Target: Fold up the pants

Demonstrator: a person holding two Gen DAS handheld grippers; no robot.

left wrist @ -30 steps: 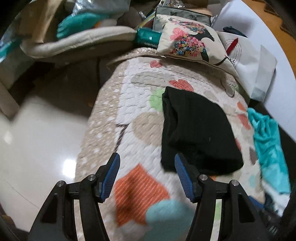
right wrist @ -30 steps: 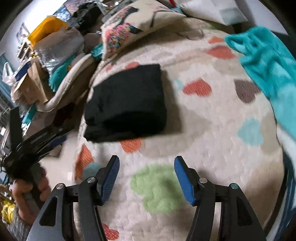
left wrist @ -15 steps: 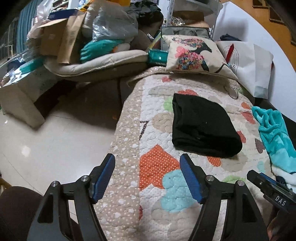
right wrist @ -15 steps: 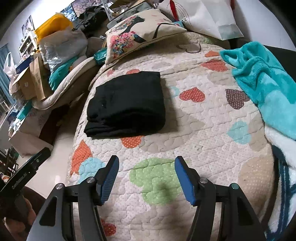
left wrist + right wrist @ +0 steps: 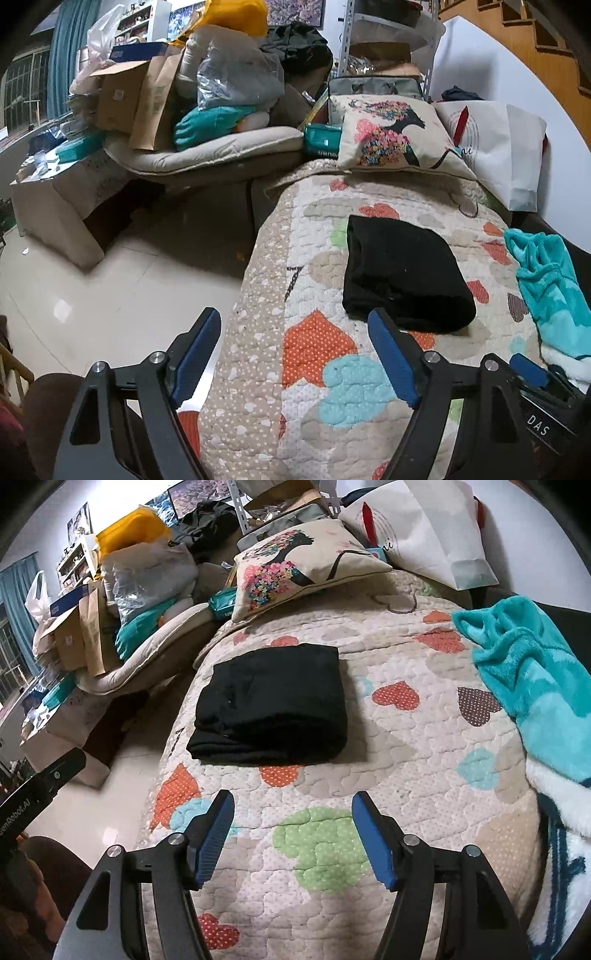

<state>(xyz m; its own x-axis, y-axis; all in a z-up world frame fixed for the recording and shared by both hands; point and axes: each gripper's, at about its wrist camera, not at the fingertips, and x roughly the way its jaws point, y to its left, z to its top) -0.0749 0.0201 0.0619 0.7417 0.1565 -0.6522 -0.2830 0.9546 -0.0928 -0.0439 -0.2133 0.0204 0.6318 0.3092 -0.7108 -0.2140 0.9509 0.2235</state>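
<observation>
The black pants point(image 5: 402, 277) lie folded into a compact rectangle on the heart-patterned quilt point(image 5: 321, 354); they also show in the right wrist view point(image 5: 273, 709). My left gripper point(image 5: 295, 347) is open and empty, held back from the pants over the quilt's near left edge. My right gripper point(image 5: 291, 827) is open and empty, hovering above the quilt in front of the pants. Neither gripper touches the pants. The right gripper's body shows at the lower right of the left wrist view point(image 5: 535, 398).
A teal fleece blanket point(image 5: 532, 679) lies along the quilt's right side. A flower-print pillow point(image 5: 306, 561) and a white paper bag point(image 5: 424, 531) sit at the far end. Boxes, bags and a beige cushion point(image 5: 207, 151) pile up to the left, above tiled floor point(image 5: 110, 288).
Both grippers have pulled back and up from the folded pants, so the pants look smaller and farther. The pants have not moved. Both grippers stayed open.
</observation>
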